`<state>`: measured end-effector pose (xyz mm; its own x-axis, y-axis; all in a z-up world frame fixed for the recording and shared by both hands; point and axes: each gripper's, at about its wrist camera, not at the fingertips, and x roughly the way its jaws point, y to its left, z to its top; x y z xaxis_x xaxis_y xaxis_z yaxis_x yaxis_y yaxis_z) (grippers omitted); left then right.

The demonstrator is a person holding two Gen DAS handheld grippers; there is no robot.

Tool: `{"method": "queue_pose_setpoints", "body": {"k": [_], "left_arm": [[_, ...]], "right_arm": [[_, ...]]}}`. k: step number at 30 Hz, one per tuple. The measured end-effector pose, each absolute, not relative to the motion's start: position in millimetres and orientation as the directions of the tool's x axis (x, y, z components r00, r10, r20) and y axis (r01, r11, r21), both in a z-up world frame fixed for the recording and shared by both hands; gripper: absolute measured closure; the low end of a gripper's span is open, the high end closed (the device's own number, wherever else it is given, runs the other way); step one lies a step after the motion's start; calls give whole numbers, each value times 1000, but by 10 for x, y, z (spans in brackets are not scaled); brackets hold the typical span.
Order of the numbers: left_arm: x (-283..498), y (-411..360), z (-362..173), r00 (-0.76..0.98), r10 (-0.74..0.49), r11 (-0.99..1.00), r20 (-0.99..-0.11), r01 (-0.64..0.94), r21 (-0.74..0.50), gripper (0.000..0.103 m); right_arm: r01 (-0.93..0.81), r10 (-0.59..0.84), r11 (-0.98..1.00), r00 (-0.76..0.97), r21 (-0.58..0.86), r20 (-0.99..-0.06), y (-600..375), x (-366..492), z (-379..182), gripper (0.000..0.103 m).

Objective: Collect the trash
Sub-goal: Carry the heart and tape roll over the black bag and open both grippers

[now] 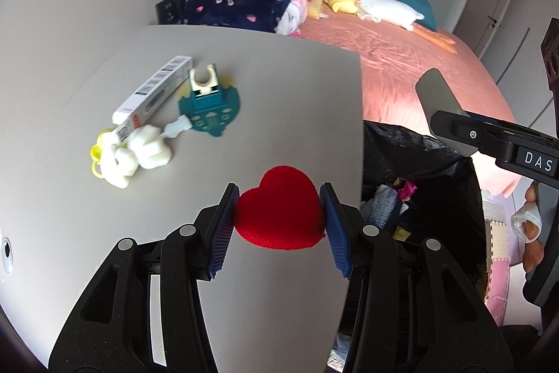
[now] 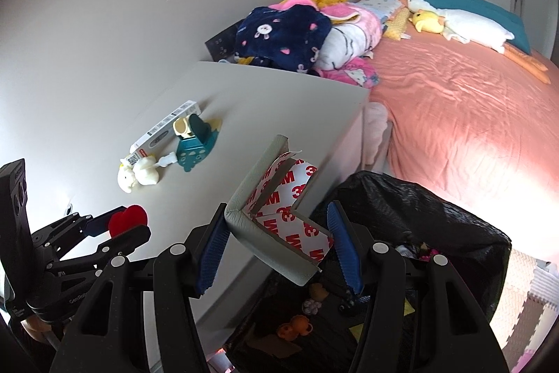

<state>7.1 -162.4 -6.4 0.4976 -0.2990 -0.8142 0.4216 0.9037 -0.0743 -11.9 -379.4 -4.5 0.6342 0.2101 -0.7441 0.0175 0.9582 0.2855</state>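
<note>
My left gripper (image 1: 279,219) is shut on a red foam heart (image 1: 279,208), held over the grey tabletop (image 1: 279,93) near its right edge. My right gripper (image 2: 276,247) is shut on a grey foam corner guard (image 2: 272,233) with red-and-white adhesive backing, held above the rim of the open black trash bag (image 2: 419,208). In the left wrist view the bag (image 1: 412,149) lies just right of the table, with the right gripper (image 1: 454,124) over it. The right wrist view shows the left gripper (image 2: 118,226) with the heart (image 2: 127,219) at lower left.
On the table lie a white carton box (image 1: 153,93), a teal holder (image 1: 209,107), a white plush toy (image 1: 139,156) and a yellow ring (image 1: 96,159). A pink bed (image 2: 471,128) with pillows, blankets and soft toys is beyond. The bag holds several small items (image 2: 297,327).
</note>
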Motion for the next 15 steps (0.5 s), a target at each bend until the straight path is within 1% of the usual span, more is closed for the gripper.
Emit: {"method": "queue_pose_setpoints", "body": {"k": [15], "left_arm": [[-19,-2325,-53,455,-362,837,-814,544,-68,56]], "right_arm": [[137,137,945,657,296,-741,-4417,-450,-78,45]]}}
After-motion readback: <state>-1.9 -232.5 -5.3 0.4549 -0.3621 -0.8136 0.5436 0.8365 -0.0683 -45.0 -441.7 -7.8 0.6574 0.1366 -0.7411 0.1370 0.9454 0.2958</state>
